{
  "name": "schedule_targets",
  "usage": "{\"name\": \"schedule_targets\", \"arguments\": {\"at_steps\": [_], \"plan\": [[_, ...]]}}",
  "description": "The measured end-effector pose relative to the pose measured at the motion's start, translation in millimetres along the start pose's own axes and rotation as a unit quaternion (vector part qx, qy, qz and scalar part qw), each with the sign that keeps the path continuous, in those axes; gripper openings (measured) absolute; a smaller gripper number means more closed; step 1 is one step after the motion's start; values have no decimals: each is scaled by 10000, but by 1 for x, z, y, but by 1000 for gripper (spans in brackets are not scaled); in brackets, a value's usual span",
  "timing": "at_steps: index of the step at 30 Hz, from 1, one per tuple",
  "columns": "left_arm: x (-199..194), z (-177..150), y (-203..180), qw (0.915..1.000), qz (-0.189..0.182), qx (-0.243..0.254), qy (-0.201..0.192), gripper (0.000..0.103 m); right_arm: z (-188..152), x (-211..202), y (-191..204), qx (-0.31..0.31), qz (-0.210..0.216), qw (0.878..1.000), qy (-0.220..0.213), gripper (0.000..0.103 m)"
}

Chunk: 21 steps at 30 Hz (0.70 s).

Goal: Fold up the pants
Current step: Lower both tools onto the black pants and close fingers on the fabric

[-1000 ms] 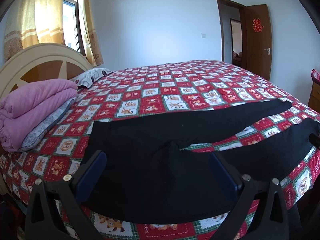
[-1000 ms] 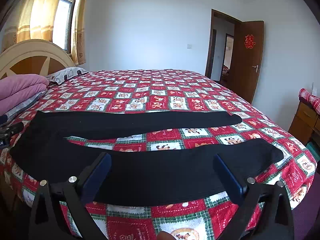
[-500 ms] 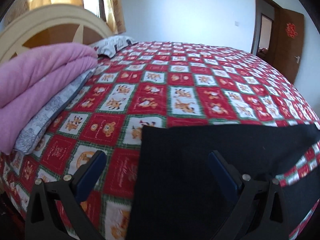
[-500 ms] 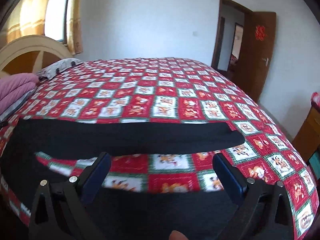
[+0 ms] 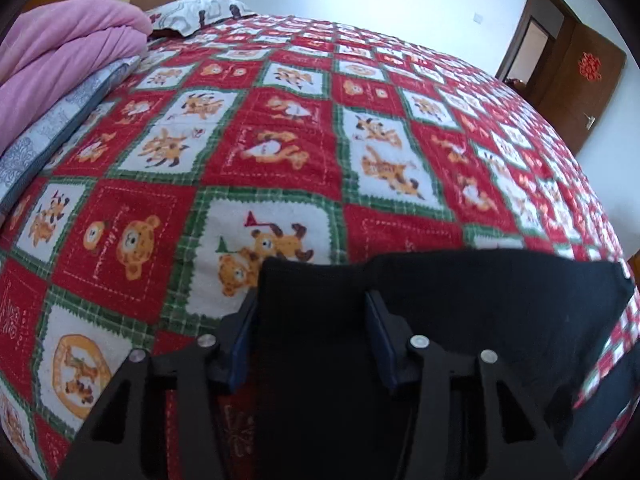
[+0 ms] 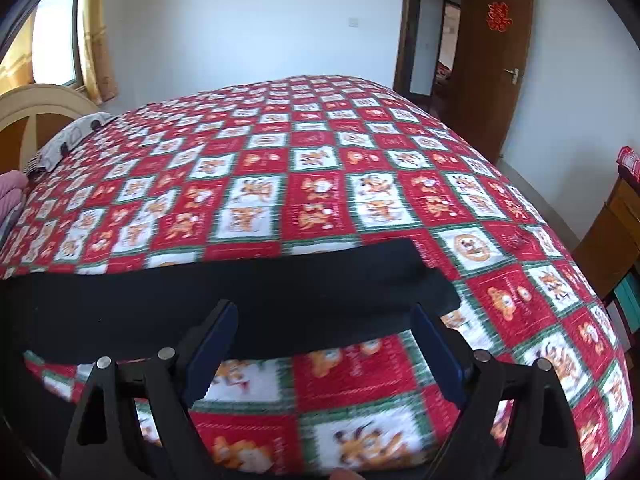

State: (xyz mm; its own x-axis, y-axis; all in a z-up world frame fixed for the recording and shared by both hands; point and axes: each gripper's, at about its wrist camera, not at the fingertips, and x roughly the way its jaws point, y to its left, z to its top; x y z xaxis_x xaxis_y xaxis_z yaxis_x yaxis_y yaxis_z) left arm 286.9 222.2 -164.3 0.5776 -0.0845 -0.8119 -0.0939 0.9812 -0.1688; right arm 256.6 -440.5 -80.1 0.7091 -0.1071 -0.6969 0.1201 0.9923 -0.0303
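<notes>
Bed (image 6: 320,128) covered by a quilt (image 5: 280,152) of red and white squares edged in green, printed with orange cartoon animals. Lying directly on it — black pants (image 6: 224,300), spread flat near the front edge, one leg end reaching toward the right; a folded pink blanket (image 5: 68,60) over a grey-patterned layer at the headboard side; and a white patterned pillow (image 5: 196,14) beyond.

One pair of black pants (image 5: 460,320) lies on one bed (image 5: 280,140), under one red patchwork quilt (image 6: 320,184); two hand-held grippers show, the left hand-held gripper (image 5: 308,308) and the right hand-held gripper (image 6: 324,320), each with two fingers; one folded pink blanket (image 5: 68,60); one patterned pillow (image 5: 196,14); one brown door (image 6: 496,60) bearing one red ornament (image 6: 499,17); one window (image 6: 54,36).
</notes>
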Motion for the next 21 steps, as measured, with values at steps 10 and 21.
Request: {"name": "schedule_targets", "arguments": {"at_steps": [10,21], "plan": [[8,7,5,10000,-52,4,35,50,48,84,-66,342,-194,9972,633,74],[14,9,0,9999,8,155,-31,51,54,171,-89,724,369,9835,1619,56]]}}
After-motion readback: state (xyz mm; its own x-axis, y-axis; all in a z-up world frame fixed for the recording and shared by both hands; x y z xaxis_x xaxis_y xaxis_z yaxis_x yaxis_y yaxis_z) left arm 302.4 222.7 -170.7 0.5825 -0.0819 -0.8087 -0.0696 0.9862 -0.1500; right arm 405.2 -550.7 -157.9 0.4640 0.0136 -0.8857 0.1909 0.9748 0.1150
